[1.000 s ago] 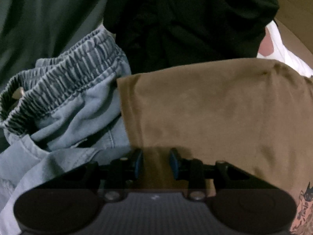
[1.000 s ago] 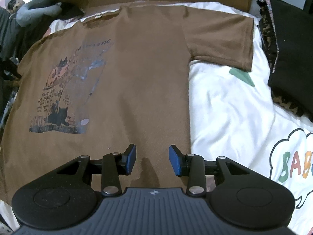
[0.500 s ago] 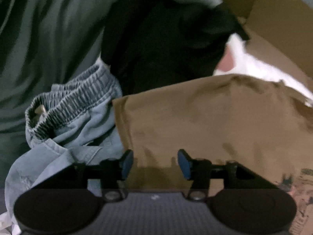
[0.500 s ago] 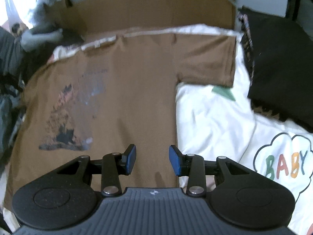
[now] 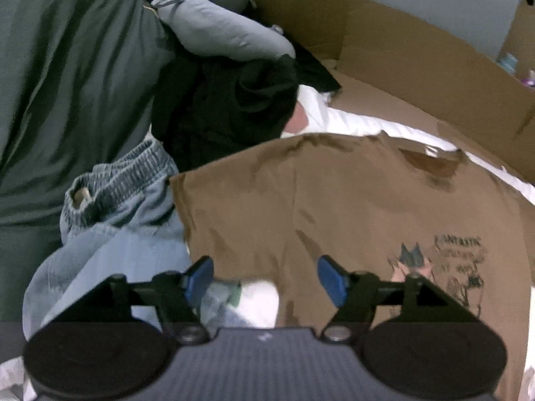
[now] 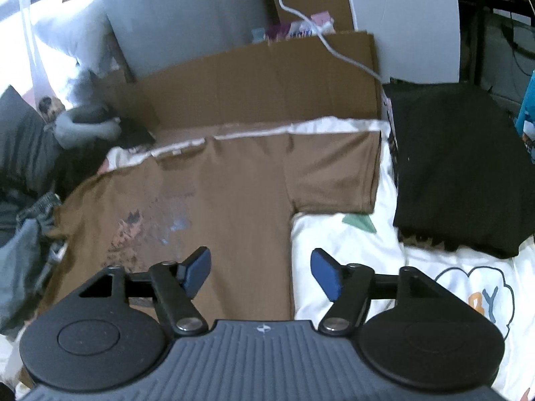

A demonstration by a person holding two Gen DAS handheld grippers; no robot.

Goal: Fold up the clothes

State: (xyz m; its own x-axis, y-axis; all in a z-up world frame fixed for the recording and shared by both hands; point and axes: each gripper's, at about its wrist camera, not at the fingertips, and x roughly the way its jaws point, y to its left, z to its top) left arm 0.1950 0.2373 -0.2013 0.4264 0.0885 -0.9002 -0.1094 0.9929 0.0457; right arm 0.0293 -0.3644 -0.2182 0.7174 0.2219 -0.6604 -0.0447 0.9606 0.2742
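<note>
Left wrist view first: the left hand-held gripper [image 5: 265, 275] has its blue-padded jaws spread wide with nothing between them, hovering over the edge of the brown short-sleeved cotton t-shirt [image 5: 351, 207] around the armpit and side seam. The shirt lies spread out, print side up, on the white bedsheet [image 5: 351, 123]. One sleeve reaches out toward a crumpled pair of light blue denim shorts with an elastic waistband [image 5: 117, 207], and it's hard to say whether it touches them or just overlaps in view. Behind that there's a heap of black clothing [image 5: 227, 107] and a grey stuffed toy [image 5: 217, 30].

Right wrist view: the right hand-held gripper [image 6: 260, 272] is also released, jaws apart and empty, sitting right above the shirt's right side edge where brown fabric meets the sheet. From here you can see the whole shirt flat, both sleeves out, collar toward the brown cardboard sheet [image 6: 267, 83] at the head of the bed. A folded black garment [image 6: 461, 170] sits off to the right, apart from the shirt.

So progress-wise, I'd say the shirt is only laid out and smoothed. No fold shows on it yet, so the sleeve folds and the halving are all left.
</note>
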